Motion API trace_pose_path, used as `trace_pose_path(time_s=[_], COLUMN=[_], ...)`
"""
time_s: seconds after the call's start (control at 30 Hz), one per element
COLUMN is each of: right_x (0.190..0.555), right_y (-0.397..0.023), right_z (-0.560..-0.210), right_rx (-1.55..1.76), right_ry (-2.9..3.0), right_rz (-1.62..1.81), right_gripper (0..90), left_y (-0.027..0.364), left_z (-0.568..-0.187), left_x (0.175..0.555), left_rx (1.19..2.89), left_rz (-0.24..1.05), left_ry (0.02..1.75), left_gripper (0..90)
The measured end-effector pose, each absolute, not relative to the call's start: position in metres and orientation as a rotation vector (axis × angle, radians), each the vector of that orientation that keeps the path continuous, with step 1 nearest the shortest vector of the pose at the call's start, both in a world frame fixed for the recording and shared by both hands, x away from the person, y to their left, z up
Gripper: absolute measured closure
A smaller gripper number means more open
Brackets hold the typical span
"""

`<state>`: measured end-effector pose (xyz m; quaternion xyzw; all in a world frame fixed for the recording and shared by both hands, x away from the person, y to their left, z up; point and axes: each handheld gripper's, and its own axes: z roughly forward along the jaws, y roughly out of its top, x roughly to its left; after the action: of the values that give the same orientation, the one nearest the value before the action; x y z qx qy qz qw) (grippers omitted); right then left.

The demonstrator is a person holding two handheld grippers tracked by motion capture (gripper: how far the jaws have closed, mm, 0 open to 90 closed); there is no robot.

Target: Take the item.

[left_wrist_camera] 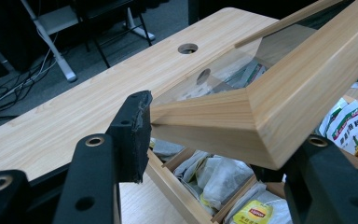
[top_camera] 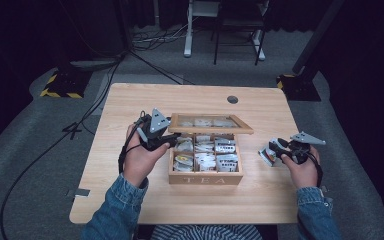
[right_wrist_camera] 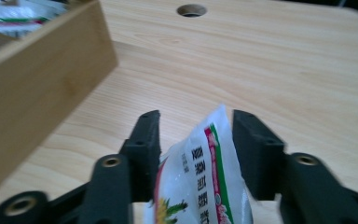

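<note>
Tea fills the wooden box [top_camera: 205, 177] at the middle of the table [top_camera: 130, 107], its front face lettered "TEA". Inside, paper packets sit in compartments; one yellow packet [left_wrist_camera: 257, 213] in the left gripper view reads "Lipton". The glass-paned lid [top_camera: 211, 123] stands partly raised over the box's twelve o'clock edge. The left gripper [top_camera: 167, 138], at nine o'clock of the box, has its jaws spread around the lid's near corner; one pad touches the wood, while the other jaw lies beneath the corner, so a firm clasp is hard to confirm. At three o'clock of the box, the right gripper [top_camera: 270, 156] clasps a white sachet [right_wrist_camera: 200, 177] with red and green stripes and printed characters that are too blurred to read. A round hole [top_camera: 232, 99] pierces the tabletop at one o'clock.
</note>
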<state>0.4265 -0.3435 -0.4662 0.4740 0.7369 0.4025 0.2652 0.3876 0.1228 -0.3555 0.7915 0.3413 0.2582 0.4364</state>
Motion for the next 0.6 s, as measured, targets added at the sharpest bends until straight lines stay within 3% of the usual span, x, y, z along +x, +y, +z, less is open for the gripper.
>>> trace_pose_path(time_s=[0.13, 0.6], right_x=[0.428, 0.417], right_y=[-0.347, -0.345], right_z=[-0.468, -0.45], right_rx=[1.266, 1.245], right_ry=[1.972, 2.013], right_rz=[1.038, 1.123], right_gripper=[43.5, 41.6], left_y=[0.123, 0.123], left_z=[-0.356, -0.355], left_x=[0.388, 0.387], left_rx=[1.97, 1.982], left_rz=[0.643, 0.638], left_ry=[0.849, 0.845], left_gripper=[47.5, 47.4])
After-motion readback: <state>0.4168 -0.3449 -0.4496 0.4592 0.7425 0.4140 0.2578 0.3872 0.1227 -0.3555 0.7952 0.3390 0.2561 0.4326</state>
